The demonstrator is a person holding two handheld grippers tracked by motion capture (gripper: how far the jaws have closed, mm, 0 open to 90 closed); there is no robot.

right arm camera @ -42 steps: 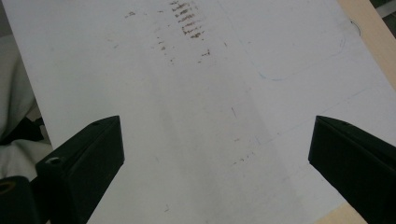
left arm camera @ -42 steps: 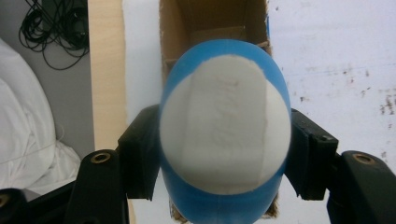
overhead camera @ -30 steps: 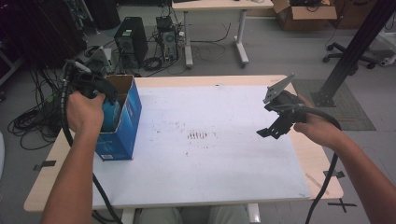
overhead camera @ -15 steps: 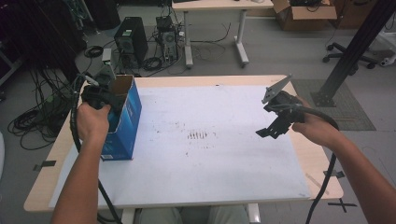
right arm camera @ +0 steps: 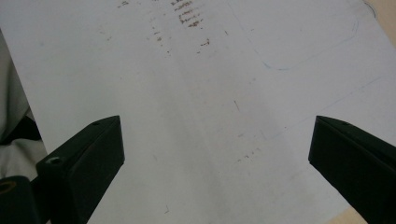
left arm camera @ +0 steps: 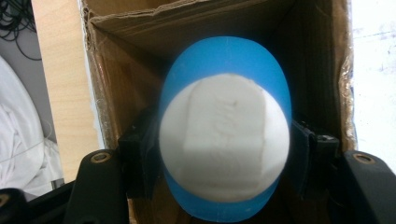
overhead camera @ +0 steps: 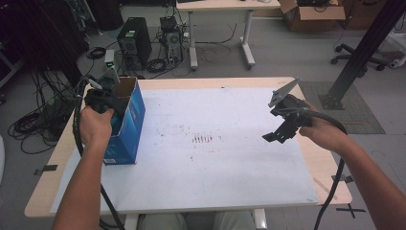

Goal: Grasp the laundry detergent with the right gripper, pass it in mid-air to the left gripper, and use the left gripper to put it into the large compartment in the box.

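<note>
**Blue-and-white object held over the open box**

In the left gripper view, the left gripper [left arm camera: 224, 154] clamps a blue-and-white object [left arm camera: 224, 126] between its jaws at the centre of the frame, inside the open top of the box [left arm camera: 116, 93]. In the high view, that box [overhead camera: 125, 125] stands at the left of the table [overhead camera: 230, 158]. At the right of that frame, the right gripper [overhead camera: 282, 130] hangs above the white sheet [overhead camera: 215, 172], its jaws spread wide apart and holding nothing.

The blue and white object [left arm camera: 224, 128] sits close and blurred in the left gripper view; what it is cannot be told, and its raised lettering is unreadable. It hides the box [left arm camera: 140, 56] floor. In the high view the left hand [overhead camera: 95, 125] covers the left gripper [overhead camera: 103, 98].
</note>
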